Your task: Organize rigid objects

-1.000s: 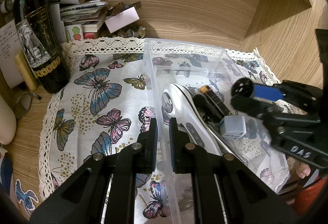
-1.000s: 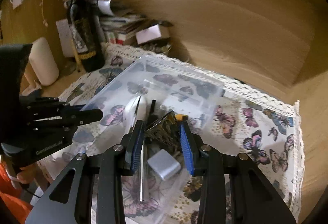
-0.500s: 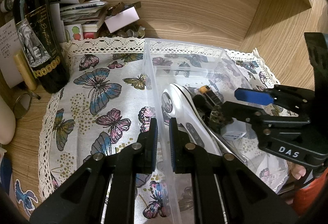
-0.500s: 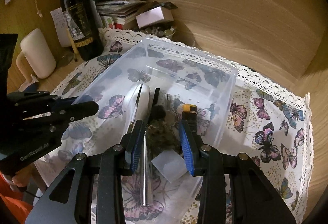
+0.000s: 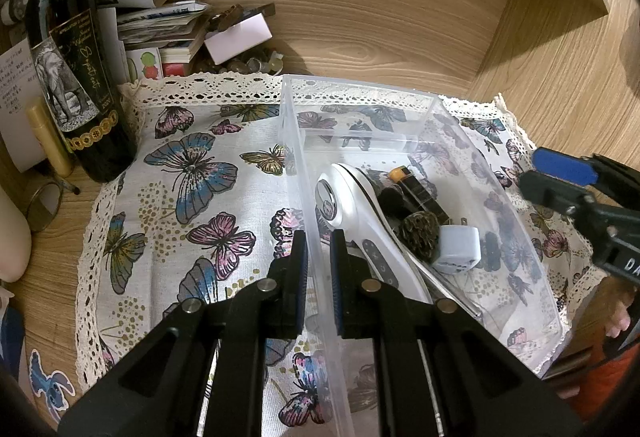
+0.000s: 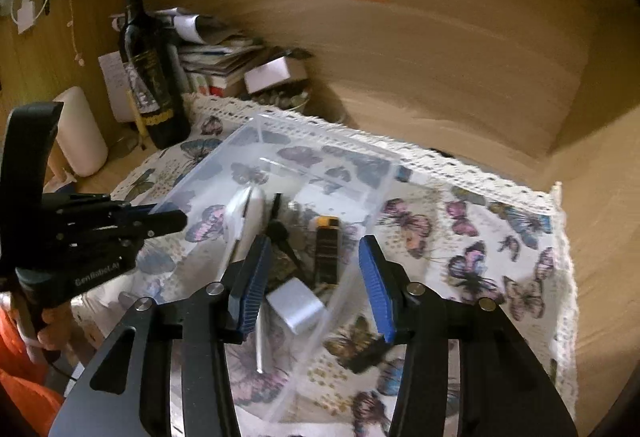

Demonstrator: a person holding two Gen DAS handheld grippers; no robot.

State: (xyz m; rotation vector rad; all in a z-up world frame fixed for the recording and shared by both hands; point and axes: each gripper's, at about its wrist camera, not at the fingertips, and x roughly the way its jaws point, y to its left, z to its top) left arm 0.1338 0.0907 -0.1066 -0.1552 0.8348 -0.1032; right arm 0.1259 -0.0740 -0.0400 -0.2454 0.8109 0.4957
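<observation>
Clear plastic bin (image 5: 496, 197): on the butterfly cloth (image 5: 192, 205); your left gripper (image 5: 318, 253) is clamped on its near side wall. Contents, just beyond your right gripper (image 6: 312, 265): white handheld device (image 5: 360, 205), dark ridged nut (image 5: 418, 233), pale grey cube (image 5: 458, 249), black-and-orange stick (image 6: 327, 241), metal rod (image 6: 260, 341). Your right gripper's jaws are opening above the bin, nothing pressed between them. Wine bottle (image 5: 76, 77): far left of your left gripper, off the cloth's corner

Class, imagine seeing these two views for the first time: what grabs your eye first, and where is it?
The clear plastic bin on the butterfly tablecloth stands out, holding a white handheld device, a pine cone and a pale cube. The left gripper pinches its side wall. A dark wine bottle stands at the back left.
</observation>
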